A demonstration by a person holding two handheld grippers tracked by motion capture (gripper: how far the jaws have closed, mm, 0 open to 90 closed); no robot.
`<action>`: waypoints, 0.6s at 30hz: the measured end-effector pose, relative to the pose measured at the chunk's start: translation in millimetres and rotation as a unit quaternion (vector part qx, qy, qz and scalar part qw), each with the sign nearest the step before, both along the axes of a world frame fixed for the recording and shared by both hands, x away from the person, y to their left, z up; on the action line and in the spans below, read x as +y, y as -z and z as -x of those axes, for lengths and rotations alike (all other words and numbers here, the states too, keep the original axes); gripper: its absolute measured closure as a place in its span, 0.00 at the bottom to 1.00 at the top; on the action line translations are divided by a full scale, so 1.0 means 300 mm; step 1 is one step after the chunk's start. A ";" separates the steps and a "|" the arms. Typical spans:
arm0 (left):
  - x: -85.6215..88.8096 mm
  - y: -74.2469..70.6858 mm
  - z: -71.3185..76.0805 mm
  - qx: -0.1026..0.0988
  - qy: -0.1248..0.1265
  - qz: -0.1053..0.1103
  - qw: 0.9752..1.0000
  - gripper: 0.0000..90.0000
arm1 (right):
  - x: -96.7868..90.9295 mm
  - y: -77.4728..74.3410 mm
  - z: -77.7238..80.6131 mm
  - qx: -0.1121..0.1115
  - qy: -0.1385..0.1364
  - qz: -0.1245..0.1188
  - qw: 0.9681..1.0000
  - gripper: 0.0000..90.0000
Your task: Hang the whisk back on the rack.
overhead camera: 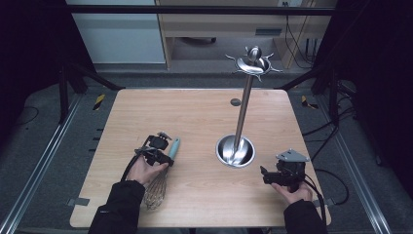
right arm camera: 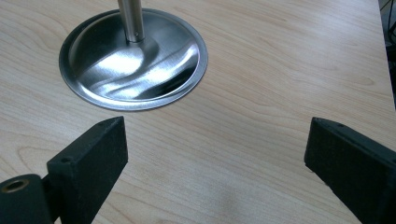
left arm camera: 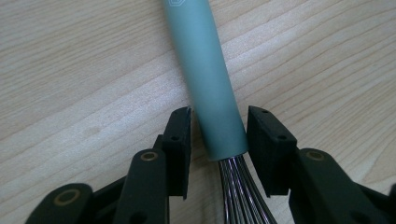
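Observation:
A whisk lies on the wooden table (overhead camera: 204, 112) at the front left, its teal handle (overhead camera: 174, 146) pointing away from me and its wire head (overhead camera: 156, 191) toward the front edge. My left gripper (overhead camera: 167, 159) reaches down over the handle's lower end. In the left gripper view the handle (left arm camera: 205, 70) lies between the two pads of that gripper (left arm camera: 218, 140), with a thin gap on each side, and the wires (left arm camera: 238, 196) start just below. My right gripper (overhead camera: 267, 174) hovers at the front right, its jaws (right arm camera: 215, 144) wide open over bare wood.
A tall steel utensil stand (overhead camera: 243, 107) rises from a round dished base (overhead camera: 235, 151) (right arm camera: 133, 60) in the middle right; its top ring of hooks (overhead camera: 253, 63) carries nothing. A small dark disc (overhead camera: 235, 102) is set into the table's far part.

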State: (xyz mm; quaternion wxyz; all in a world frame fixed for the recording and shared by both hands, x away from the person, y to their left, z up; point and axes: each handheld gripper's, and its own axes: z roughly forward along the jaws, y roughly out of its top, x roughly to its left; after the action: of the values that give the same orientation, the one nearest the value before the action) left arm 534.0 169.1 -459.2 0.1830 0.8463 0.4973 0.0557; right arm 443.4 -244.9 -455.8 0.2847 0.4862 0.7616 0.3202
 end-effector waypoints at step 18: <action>-0.006 0.012 0.005 0.006 -0.004 -0.014 1.000 0.77 | 0.000 -0.002 -0.001 -0.001 -0.004 -0.001 1.000 0.07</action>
State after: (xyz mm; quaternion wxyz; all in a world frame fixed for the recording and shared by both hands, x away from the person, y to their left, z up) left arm 532.5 167.1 -462.9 0.1681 0.8471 0.5009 0.0577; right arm 443.5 -244.9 -455.4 0.2839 0.4831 0.7630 0.3223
